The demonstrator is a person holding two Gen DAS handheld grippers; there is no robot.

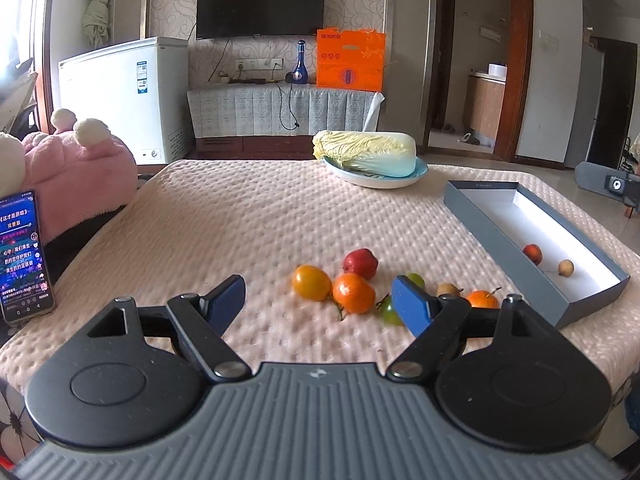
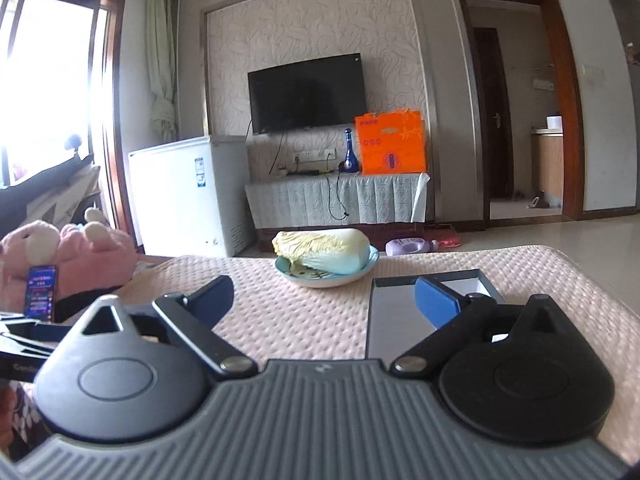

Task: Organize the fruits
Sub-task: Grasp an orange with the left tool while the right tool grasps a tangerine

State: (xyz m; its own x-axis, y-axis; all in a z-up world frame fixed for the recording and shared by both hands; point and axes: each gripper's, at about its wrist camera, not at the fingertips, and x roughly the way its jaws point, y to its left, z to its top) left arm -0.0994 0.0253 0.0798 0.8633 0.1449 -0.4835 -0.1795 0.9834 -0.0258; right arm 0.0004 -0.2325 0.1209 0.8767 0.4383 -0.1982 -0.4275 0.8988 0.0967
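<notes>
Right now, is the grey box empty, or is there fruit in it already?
Not empty. The open grey box holds two fruits on its white floor: a red one and a small tan one. Other fruits lie outside on the cloth.

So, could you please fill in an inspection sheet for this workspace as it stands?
Surface: pink quilted cover over the table, no spills seen.
Job's things: grey box at right holds a red fruit and a tan fruit; loose fruit cluster in front of the left claw.
Clutter: cabbage on a blue plate; phone propped at left; pink plush.
Grippers: left claw open, empty; right claw open, empty, over the box end.
Cables: black cord hanging over the TV stand.
Surroundings: TV, white freezer, orange bag.
</notes>
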